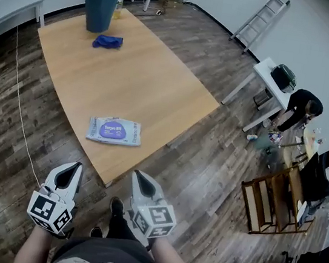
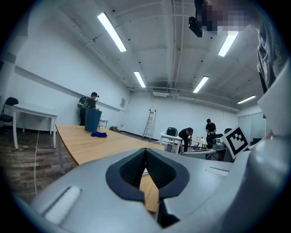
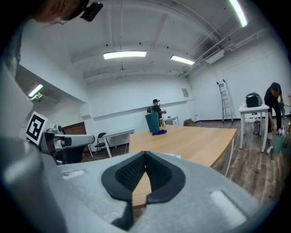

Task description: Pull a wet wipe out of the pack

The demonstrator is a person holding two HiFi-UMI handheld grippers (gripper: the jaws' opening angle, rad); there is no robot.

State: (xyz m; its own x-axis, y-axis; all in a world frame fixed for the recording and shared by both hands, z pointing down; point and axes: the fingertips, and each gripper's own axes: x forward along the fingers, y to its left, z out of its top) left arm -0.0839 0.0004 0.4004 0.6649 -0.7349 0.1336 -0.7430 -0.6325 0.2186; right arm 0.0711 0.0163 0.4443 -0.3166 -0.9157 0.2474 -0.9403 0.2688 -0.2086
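A flat blue-and-white plastic wet-wipe pack (image 1: 114, 131) is laid near the near corner of the light wooden tabletop (image 1: 142, 75). The left hand-held gripper (image 1: 74, 168) and right hand-held gripper (image 1: 139, 176) are held short of that corner, jaws pressed together, empty.

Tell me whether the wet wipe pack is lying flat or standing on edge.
Lying flat: the wet wipe pack rests on the table near its front edge, broad printed face up, with no side raised.

White walls (image 1: 321, 65), dark plank floor (image 1: 209, 159), long wooden table (image 1: 136, 74), ladder (image 1: 259, 20), ceiling strip lights (image 2: 111, 31)
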